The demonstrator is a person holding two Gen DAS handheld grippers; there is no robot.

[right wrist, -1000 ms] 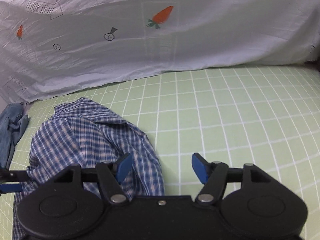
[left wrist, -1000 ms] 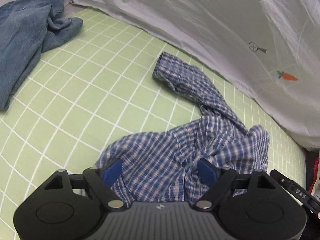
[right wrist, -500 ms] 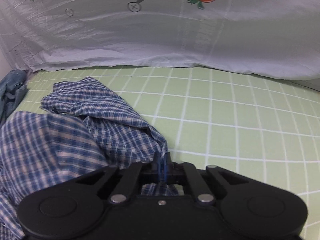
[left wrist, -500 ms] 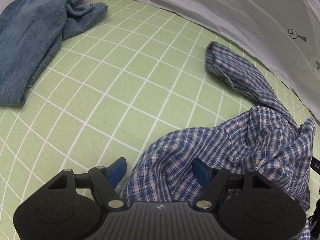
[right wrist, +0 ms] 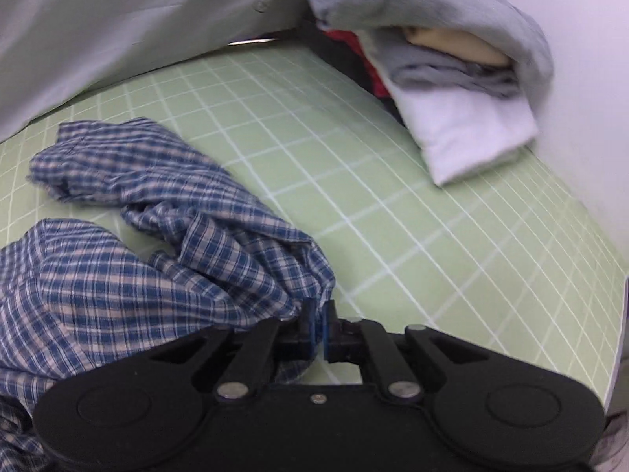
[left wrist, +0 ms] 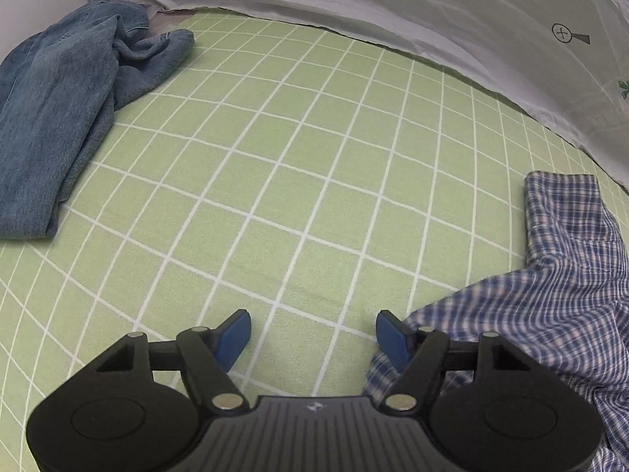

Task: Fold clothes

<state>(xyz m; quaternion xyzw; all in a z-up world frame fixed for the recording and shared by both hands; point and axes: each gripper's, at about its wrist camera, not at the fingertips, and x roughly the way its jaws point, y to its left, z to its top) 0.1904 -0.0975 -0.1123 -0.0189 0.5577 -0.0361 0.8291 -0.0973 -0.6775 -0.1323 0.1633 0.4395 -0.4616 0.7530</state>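
Plaid shirt (right wrist: 165,275) newly pinched, right gripper (right wrist: 319,328) swung aside

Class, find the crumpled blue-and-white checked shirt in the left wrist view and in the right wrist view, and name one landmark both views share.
Left wrist view: the blue-and-white checked shirt fills the lower right, beside the right fingertip.
Right wrist view: the shirt fills the left half, a fold pinched in the right gripper.
Shared landmark: the green grid-lined sheet.

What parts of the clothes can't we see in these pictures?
- Plaid shirt: left wrist view, cut off by the right edge and partly behind the left hand-held gripper.
- Jeans: cut off by the left edge.
- Folded clothes: right wrist view, blurred and partly under a sheet.
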